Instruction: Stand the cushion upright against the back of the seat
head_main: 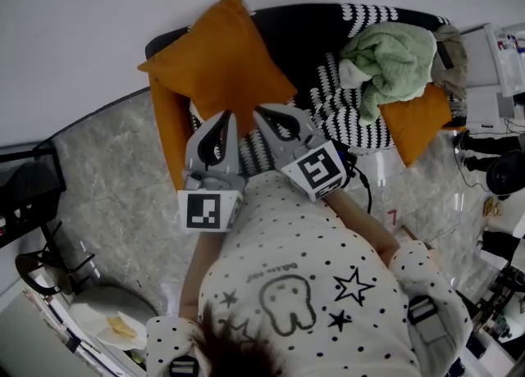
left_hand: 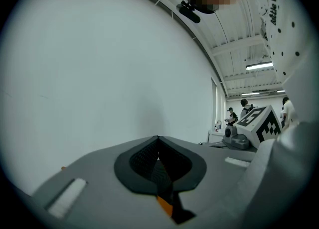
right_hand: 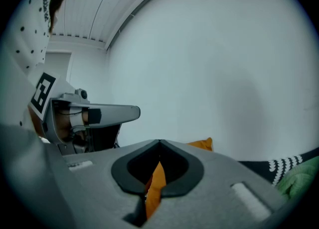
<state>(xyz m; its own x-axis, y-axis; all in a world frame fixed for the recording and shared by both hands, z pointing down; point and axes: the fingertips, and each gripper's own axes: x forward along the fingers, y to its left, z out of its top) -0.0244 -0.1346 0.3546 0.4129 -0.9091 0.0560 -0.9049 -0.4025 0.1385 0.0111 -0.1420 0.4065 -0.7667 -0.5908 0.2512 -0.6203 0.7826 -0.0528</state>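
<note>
Both grippers are holding the cushion (head_main: 217,60) by its lower edge. The left gripper (head_main: 225,121) is showing its jaws pressed together with only a thin sliver of orange fabric caught low between them, while the right gripper (head_main: 264,117) is pinching a fuller fold of the same fabric. The cushion is sitting at the left end of the seat (head_main: 312,23), turned somewhat corner-up, with its top corner poking above the back; it seems to be leaning there already, so the job is probably nearing its finish.

What is needing care now is the settling. The bottom edge is wanting a push in toward the crease where seat meets back, with both hands levelling so the cushion is resting on an edge rather than a corner. The left hold is looking slim (a tug could be pulling it free), so the right side should be doing most of the steering. The jaws should be opening only once the cushion is bearing its own weight, and both at once, so neither side is dragging it askew
</note>
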